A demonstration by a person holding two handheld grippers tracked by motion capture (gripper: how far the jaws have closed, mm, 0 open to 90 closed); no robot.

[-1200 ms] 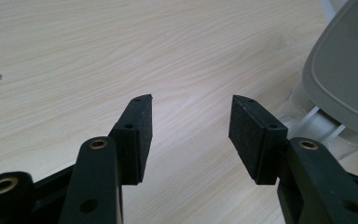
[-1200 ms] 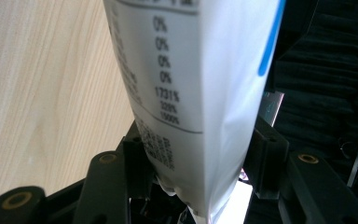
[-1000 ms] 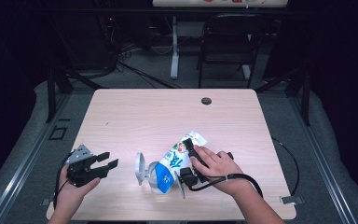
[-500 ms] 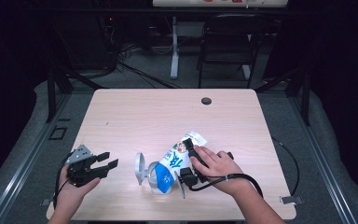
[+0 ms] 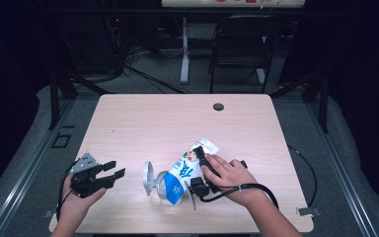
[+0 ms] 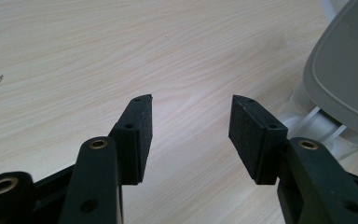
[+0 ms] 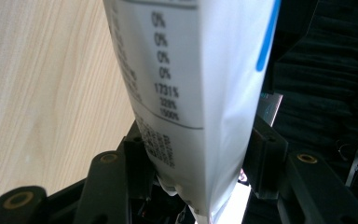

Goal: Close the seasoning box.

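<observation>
Two claws were mine at the wooden table (image 5: 143,118). On it, near my edge, lay a white-and-blue pouch (image 5: 186,170), its lower end in a clear container (image 5: 164,183) with a grey lid (image 5: 149,177). My right claw (image 7: 200,158) clenched the pouch. My left claw (image 6: 190,130) sat released, apart from the container.

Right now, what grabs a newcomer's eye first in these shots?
The white and blue pouch lying near the front middle of the wooden table, its mouth at a clear container with a round lid on its left. The right gripper is shut on the pouch; up close, the printed side sits between its jaws. The left gripper is off to the left, open, nothing between its jaws.
</observation>
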